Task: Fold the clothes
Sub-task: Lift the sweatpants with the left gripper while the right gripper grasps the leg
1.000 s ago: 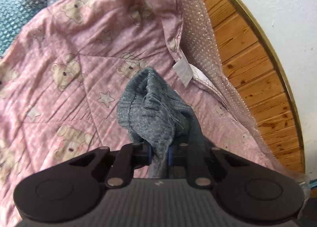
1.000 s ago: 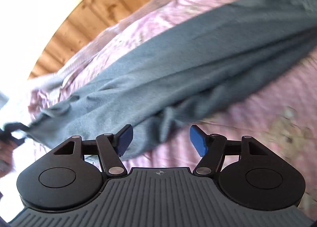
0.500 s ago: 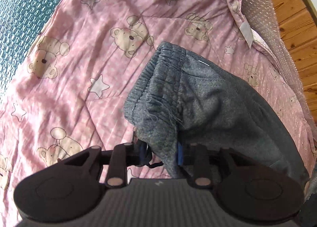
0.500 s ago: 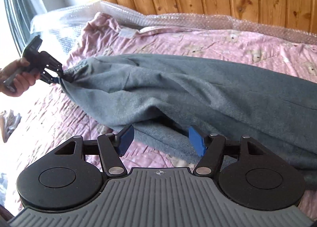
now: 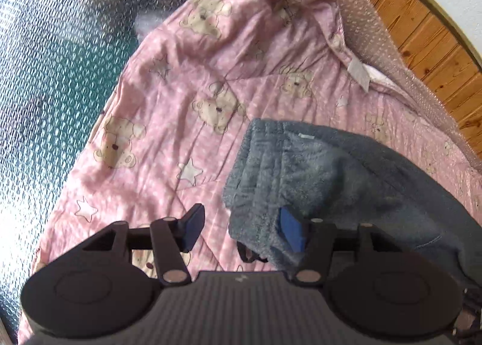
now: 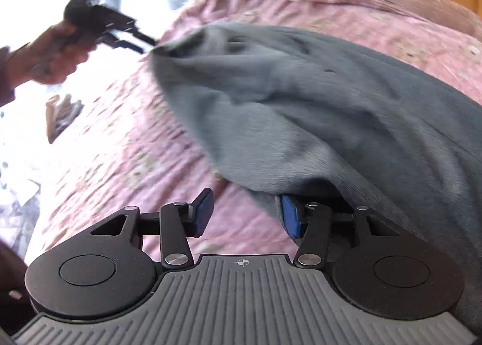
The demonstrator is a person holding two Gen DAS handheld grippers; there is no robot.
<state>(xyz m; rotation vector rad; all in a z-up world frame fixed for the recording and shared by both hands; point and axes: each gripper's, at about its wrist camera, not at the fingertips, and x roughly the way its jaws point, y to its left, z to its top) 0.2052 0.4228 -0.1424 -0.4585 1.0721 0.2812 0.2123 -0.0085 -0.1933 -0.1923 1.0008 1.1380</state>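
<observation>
Fingers spread wide on the left gripper, holding nothing, the grey sweatpants lying on the pink bear quilt with their waistband brushing one pad. Right gripper gapes too, fabric draped over its right finger.

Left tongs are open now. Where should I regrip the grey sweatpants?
Probably take the grey sweatpants by the gathered waistband, its thickest edge. Bring the left tongs in from the quilt side, since that end faces them and lies bare.
</observation>
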